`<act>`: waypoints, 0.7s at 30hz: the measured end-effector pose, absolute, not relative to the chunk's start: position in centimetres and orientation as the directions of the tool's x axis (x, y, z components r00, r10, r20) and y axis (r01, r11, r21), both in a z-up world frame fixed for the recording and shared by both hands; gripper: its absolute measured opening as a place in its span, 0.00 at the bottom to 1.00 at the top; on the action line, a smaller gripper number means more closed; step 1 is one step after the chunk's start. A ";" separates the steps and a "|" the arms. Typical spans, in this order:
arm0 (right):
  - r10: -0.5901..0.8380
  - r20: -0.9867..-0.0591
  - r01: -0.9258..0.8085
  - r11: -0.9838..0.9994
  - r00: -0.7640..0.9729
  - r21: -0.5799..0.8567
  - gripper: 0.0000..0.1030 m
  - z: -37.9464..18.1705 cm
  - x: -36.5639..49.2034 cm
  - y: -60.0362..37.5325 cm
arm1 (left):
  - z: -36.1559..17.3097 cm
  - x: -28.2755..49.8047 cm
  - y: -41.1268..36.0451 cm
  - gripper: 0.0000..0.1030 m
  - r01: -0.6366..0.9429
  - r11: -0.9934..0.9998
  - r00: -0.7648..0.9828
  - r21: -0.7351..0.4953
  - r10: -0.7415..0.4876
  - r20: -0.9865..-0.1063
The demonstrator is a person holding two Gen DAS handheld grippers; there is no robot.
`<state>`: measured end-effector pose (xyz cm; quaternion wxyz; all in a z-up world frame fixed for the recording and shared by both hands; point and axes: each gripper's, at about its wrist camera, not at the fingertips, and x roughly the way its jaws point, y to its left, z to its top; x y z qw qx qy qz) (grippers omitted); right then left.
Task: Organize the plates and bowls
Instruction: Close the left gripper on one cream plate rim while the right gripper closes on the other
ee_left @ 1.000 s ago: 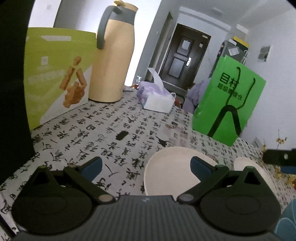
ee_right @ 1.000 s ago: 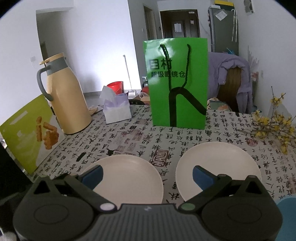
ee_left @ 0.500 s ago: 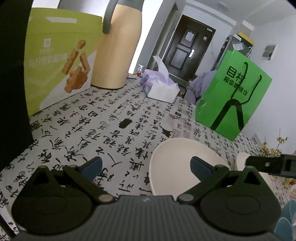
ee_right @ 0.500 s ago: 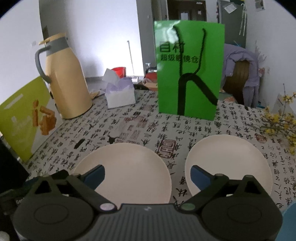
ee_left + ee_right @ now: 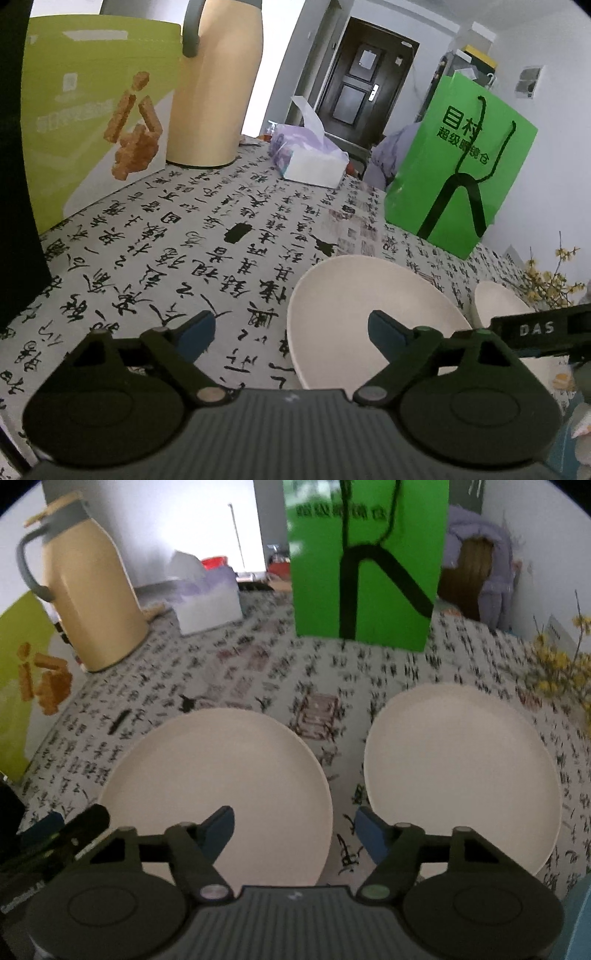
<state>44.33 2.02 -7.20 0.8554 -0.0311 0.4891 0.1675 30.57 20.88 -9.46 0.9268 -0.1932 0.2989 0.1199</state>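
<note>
While closing, right gripper [image 5: 293, 821] jaws straddle left plate [image 5: 221, 768] rim | untouched

Plates [image 5: 218, 771] look smooth, matt cream; bag [image 5: 365, 561] glossy green paper; tablecloth [image 5: 177, 236] printed, matt.

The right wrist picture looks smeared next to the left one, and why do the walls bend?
Right wrist view: motion blur softens the tablecloth print and the green bag, while the two cream plates stay readable. Left wrist view: sharp, the calligraphy crisp. Both are fisheye, so straight edges bow and the corners go black; bright backlight behind the thermos washes out the wall.
</note>
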 end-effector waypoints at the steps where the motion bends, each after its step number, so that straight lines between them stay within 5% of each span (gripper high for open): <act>1: 0.250 -0.855 -0.311 0.944 0.454 0.112 0.63 -7.5 44.5 2.0 | -9.5 30.6 20.9 0.87 -0.336 0.897 0.793 -0.287 0.105 -0.600; 21: 0.236 -0.891 -0.270 0.954 0.389 0.134 0.34 -9.4 46.4 1.9 | -10.9 31.6 21.0 0.63 -0.318 0.895 0.766 -0.313 0.048 -0.641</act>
